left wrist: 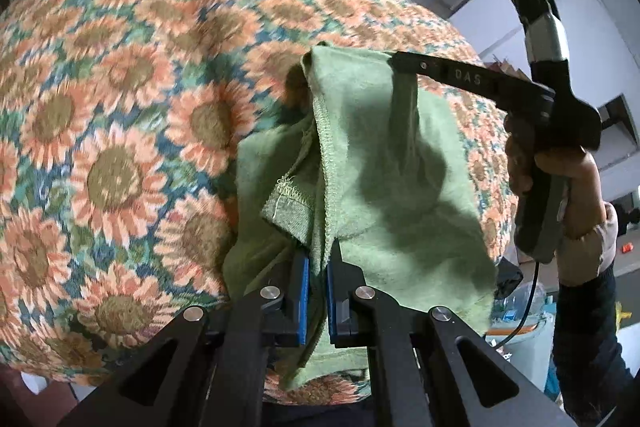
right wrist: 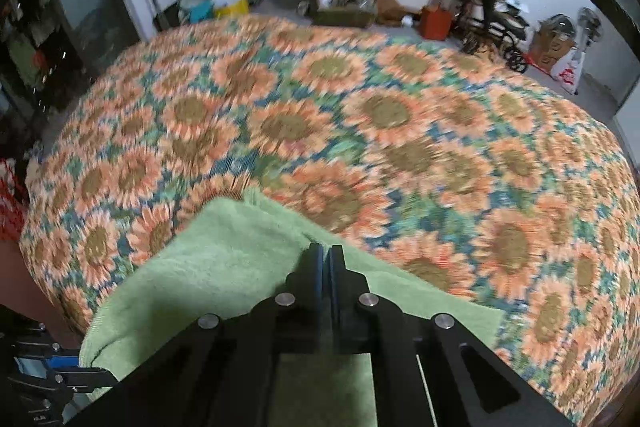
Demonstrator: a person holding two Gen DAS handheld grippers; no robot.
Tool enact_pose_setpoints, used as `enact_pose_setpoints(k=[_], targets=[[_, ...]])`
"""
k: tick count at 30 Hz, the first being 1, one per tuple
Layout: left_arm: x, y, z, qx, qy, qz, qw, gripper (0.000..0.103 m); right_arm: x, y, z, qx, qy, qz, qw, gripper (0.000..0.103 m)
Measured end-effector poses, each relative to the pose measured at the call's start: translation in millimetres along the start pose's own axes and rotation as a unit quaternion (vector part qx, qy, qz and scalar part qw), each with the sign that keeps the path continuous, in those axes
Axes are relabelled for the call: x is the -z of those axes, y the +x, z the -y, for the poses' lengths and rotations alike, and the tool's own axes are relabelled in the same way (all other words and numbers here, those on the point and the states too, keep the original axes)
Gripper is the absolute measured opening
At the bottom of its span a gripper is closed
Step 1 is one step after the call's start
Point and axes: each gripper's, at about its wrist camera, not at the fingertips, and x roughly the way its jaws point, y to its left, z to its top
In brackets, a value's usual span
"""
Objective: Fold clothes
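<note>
A soft green garment [left wrist: 376, 163] hangs limp just above the sunflower-print bedspread [left wrist: 120, 107], light and floppy, probably best held by its hemmed edges. The left gripper [left wrist: 318, 267] is clamped on one bunched edge; the right gripper [right wrist: 326, 255] is pinched together on another edge.

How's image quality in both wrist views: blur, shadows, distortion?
Left wrist: the bedspread is motion-smeared, the green cloth stays fairly sharp with a dark shadow across it, and there is a strong fisheye curve. Right wrist: the bedspread is heavily smeared, the green cloth soft, the room corners dim.
</note>
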Motion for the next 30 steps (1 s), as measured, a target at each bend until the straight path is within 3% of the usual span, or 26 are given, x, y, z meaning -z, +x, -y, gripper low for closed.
enact_pose_setpoints(k=[5, 7, 11, 14, 17, 20, 24, 26, 27, 28, 29, 30], targets=[[-1, 1, 1, -0.01, -0.002, 0.0, 0.9999, 0.006, -10, -3, 10, 0.011, 0.022, 0.008, 1.0, 0.003], [2, -10, 5, -0.005, 0.004, 0.016, 0.9999, 0.006, -7, -7, 14, -0.003, 0.035, 0.01, 0.999, 0.003], [6, -36, 16, -0.002, 0.028, 0.055, 0.9981, 0.006, -4, -36, 9, -0.01, 0.026, 0.058, 0.998, 0.002], [5, -38, 26, -0.006, 0.044, 0.061, 0.9971, 0.006, -6, -51, 18, -0.011, 0.035, 0.077, 0.996, 0.003], [8, -33, 32, -0.001, 0.054, 0.054, 0.997, 0.006, -7, -46, 27, -0.006, 0.047, 0.071, 0.996, 0.003], [7, -19, 23, -0.022, 0.037, 0.036, 0.9984, 0.006, -4, -28, 37, -0.007, 0.065, 0.052, 0.996, 0.003], [8, -3, 2, -0.046, 0.001, 0.01, 0.9989, 0.006, -2, 14, 31, 0.014, 0.052, -0.01, 0.999, 0.005], [12, -1, -3, -0.044, -0.003, 0.004, 0.999, 0.006, -1, 31, 28, 0.02, 0.055, -0.057, 0.997, 0.018], [13, -1, -3, -0.042, -0.001, 0.002, 0.9991, 0.006, -2, 30, 28, 0.018, 0.058, -0.057, 0.997, 0.024], [14, 0, -3, -0.04, 0.0, 0.0, 0.9992, 0.006, -4, 27, 28, 0.015, 0.063, -0.049, 0.997, 0.041], [14, 1, -3, -0.041, 0.002, -0.001, 0.9992, 0.006, -7, 21, 28, 0.011, 0.069, -0.038, 0.997, 0.049], [13, 3, -3, -0.04, 0.002, -0.004, 0.9992, 0.006, -11, 15, 27, 0.005, 0.071, -0.024, 0.997, 0.049]])
